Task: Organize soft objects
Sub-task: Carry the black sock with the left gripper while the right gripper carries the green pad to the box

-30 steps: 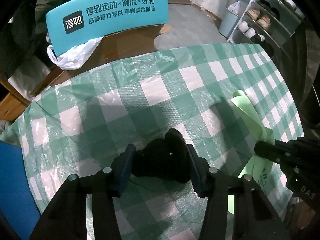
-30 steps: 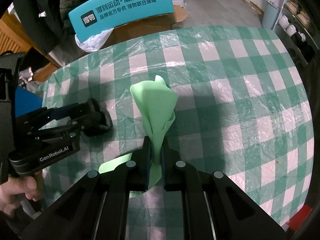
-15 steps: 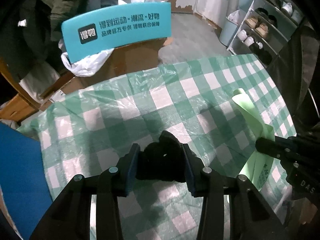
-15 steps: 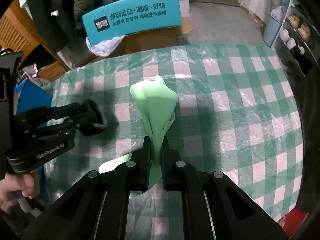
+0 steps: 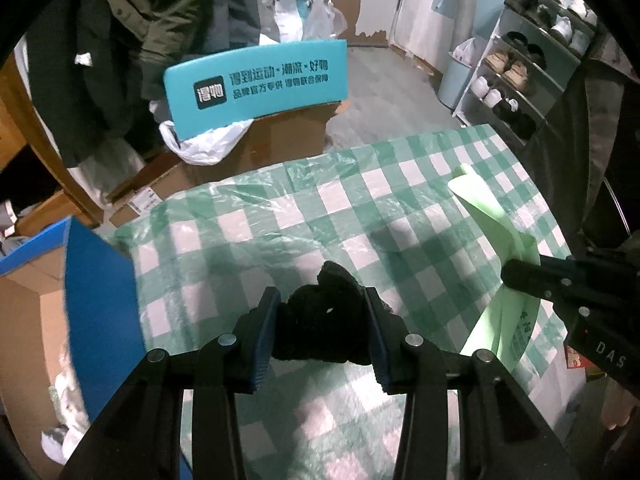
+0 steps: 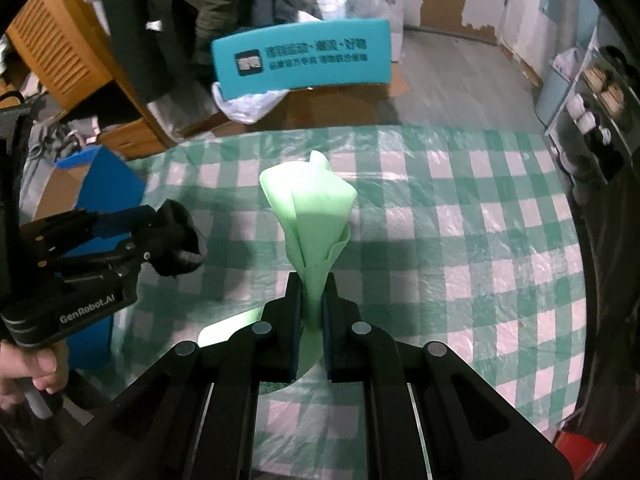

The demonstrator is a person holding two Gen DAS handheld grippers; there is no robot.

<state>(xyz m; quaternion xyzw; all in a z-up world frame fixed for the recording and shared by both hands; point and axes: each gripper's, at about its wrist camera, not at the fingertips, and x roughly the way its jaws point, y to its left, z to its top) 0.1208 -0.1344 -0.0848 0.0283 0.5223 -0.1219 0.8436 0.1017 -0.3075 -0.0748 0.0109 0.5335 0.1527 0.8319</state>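
Between left gripper (image 5: 324, 334) pads sits clamped black fabric (image 5: 322, 330); right gripper (image 6: 311, 312) pinches green cloth (image 6: 310, 216)

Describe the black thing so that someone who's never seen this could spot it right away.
Find the green-and-white checked tablecloth. Above it, the left gripper clamps a fuzzy black knit bundle. It's dark and woolly, unlike the smooth pale green sheet beside it.

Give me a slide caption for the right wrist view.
Right gripper pinches a light green cloth above the checked tablecloth; left gripper holds a black knit item.
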